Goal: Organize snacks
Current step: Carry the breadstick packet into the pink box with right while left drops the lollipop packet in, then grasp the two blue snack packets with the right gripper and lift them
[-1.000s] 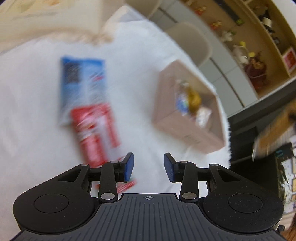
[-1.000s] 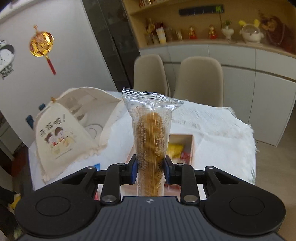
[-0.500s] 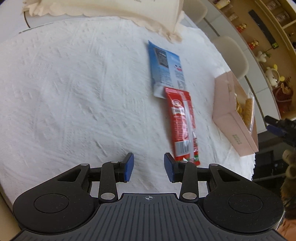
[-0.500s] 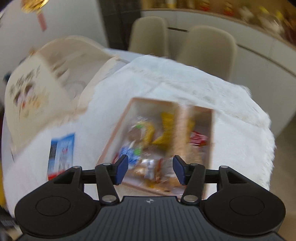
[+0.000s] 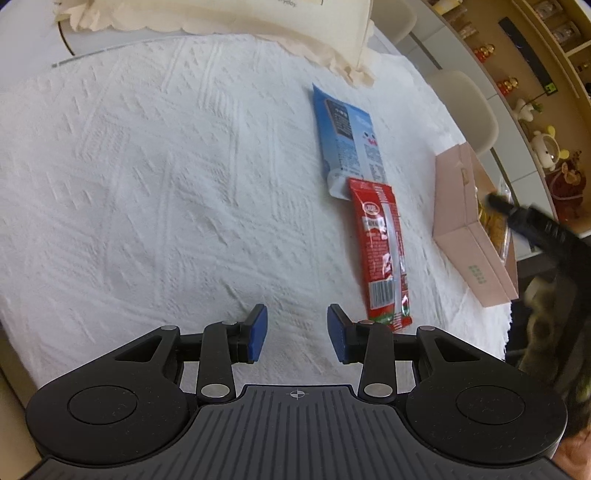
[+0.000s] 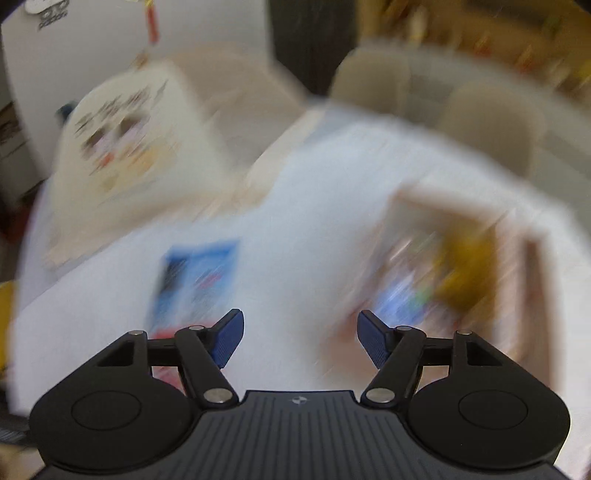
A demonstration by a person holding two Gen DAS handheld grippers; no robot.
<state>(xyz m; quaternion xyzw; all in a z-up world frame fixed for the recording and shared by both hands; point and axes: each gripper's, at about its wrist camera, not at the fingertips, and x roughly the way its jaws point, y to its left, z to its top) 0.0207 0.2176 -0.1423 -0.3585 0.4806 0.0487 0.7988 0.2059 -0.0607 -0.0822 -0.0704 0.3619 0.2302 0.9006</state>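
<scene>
Left gripper (image 5: 297, 334) agape; right gripper (image 6: 301, 339) opening, empty

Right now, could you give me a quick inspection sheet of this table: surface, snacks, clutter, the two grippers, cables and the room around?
Surface: white textured tablecloth over the table.
Job's things: blue packet and red packet lie flat, end to end and slightly overlapping; pink box beside them holds several snacks.
Clutter: cream printed cover at the table's far side.
Grippers: left gripper open, nothing between its pads, close to the near end of the red packet. Right gripper is opening, nothing between its pads; its view is blurred.
Cables: nothing seen.
Surroundings: beige chairs, white cabinets, shelves with figurines.
</scene>
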